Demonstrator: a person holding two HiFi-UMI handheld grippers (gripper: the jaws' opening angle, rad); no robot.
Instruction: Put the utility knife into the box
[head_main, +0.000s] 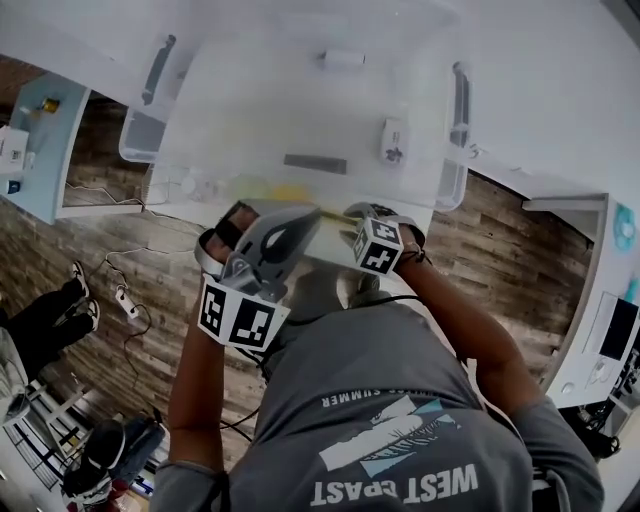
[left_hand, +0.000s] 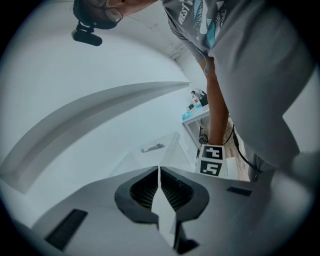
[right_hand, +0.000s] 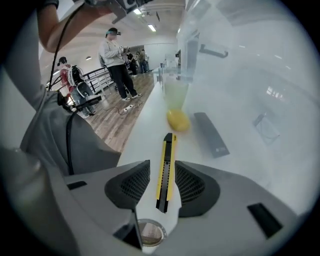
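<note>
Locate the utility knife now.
Right gripper view: the utility knife lies on the white table between the right gripper's open jaws, near a yellow object.

Beyond my right hand-held gripper (right_hand: 163, 166), yellow object (right_hand: 178, 120) blurred, unidentifiable. My left hand-held gripper (left_hand: 159, 169) clamps a white sliver (left_hand: 163, 210), unidentified.

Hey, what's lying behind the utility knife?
Beyond the utility knife, a rounded yellow object and a dark grey bar. Farther back, hazy clear plastic blurs everything else.
</note>
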